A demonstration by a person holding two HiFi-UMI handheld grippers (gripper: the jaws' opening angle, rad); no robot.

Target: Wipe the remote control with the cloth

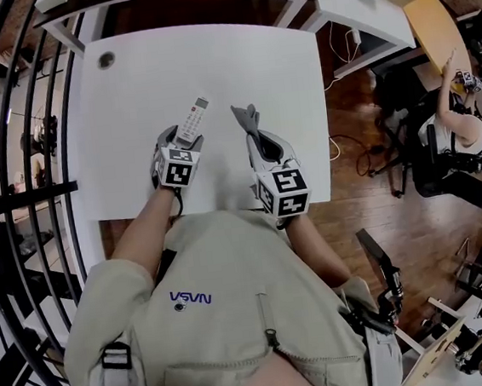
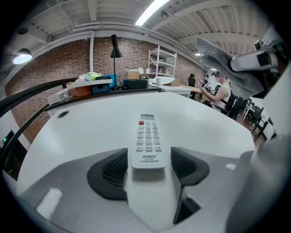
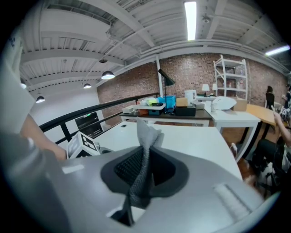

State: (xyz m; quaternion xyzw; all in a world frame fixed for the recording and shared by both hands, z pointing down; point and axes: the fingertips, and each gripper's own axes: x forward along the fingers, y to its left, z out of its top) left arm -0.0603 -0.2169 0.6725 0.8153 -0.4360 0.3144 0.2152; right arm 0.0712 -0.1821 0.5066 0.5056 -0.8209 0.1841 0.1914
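Note:
A white remote control (image 1: 192, 118) (image 2: 148, 139) lies on the white table (image 1: 227, 61), buttons up, pointing away from me. My left gripper (image 1: 180, 140) (image 2: 149, 166) is open, its dark pads (image 2: 113, 170) standing on either side of the remote's near end with a thin gap on each side. To its right, my right gripper (image 1: 253, 133) (image 3: 143, 170) is shut on a grey cloth (image 1: 247, 119) (image 3: 145, 136), which sticks up from between its jaws above the table. The cloth and the remote are apart.
The table's right edge (image 1: 326, 119) drops to a wooden floor where a person (image 1: 458, 135) sits at another desk. A black railing (image 1: 16, 169) runs along the left. A cable hole (image 1: 106, 61) marks the far left corner; a desk with a lamp (image 2: 115, 52) stands beyond.

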